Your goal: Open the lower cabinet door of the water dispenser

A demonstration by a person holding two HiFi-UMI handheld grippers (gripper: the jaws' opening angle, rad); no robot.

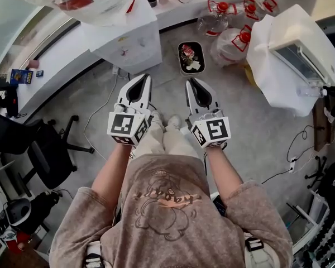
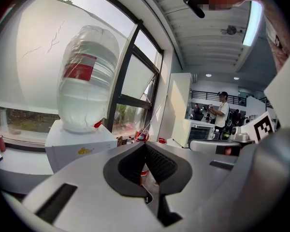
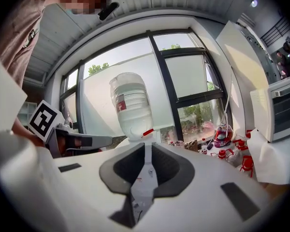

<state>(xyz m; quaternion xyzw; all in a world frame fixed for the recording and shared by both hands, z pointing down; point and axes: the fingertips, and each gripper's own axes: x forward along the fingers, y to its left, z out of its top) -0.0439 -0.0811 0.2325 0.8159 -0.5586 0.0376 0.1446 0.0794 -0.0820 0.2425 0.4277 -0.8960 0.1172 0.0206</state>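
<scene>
Head view: white water dispenser [image 1: 131, 46], upright.

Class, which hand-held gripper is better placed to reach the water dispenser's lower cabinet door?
Likely the left hand-held gripper: in the head view the water dispenser stands straight beyond it; the right hand-held gripper sits further aside.

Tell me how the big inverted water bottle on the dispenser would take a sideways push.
The water bottle stands neck-down on the dispenser, so it would probably rock or tip rather than slide. Its bulk suggests it is heavy if full; I cannot tell the level. The crinkled clear wrap over it may feel slippery.
</scene>
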